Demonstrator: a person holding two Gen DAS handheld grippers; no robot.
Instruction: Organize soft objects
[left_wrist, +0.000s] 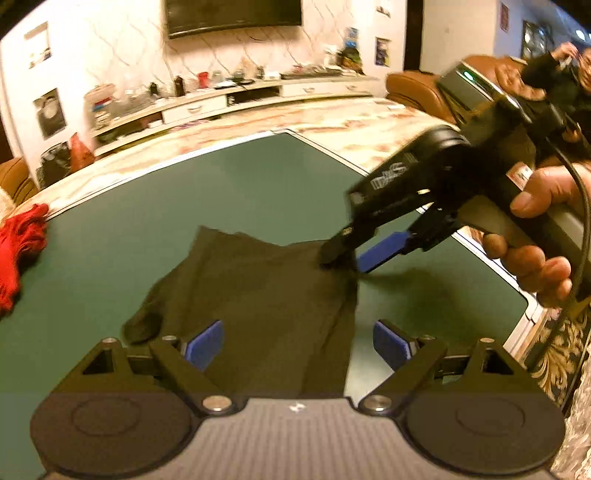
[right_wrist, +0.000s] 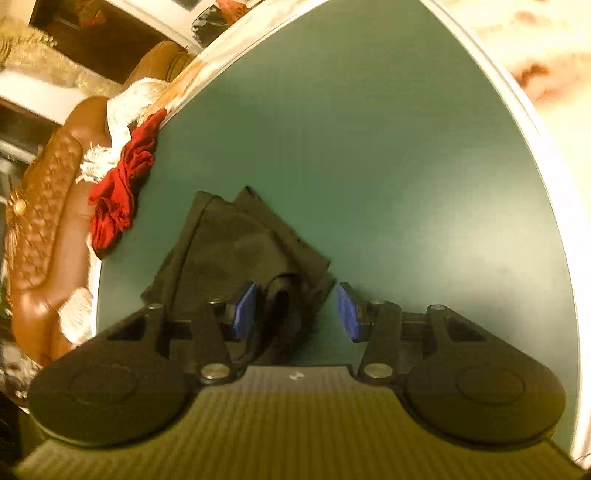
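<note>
A dark olive cloth (left_wrist: 258, 295) lies crumpled and partly folded on the green table top (left_wrist: 221, 184). My left gripper (left_wrist: 297, 345) is open, and the cloth's near edge runs between its blue pads (left_wrist: 205, 345). The right gripper (left_wrist: 356, 254) comes in from the upper right, held by a hand (left_wrist: 535, 243), with its tips down at the cloth's far right corner. In the right wrist view that gripper (right_wrist: 295, 312) is open, and a raised fold of the dark cloth (right_wrist: 240, 251) sits between its fingers, close to the left pad. A red cloth (left_wrist: 18, 251) (right_wrist: 118, 195) lies bunched at the table's edge.
The green top has a pale metal rim (right_wrist: 546, 177), with marbled floor beyond it. A brown leather sofa (right_wrist: 48, 206) with a white fringed throw (right_wrist: 122, 107) stands beside the red cloth. A long cabinet (left_wrist: 229, 99) lines the far wall. Bare green surface spreads beyond the dark cloth.
</note>
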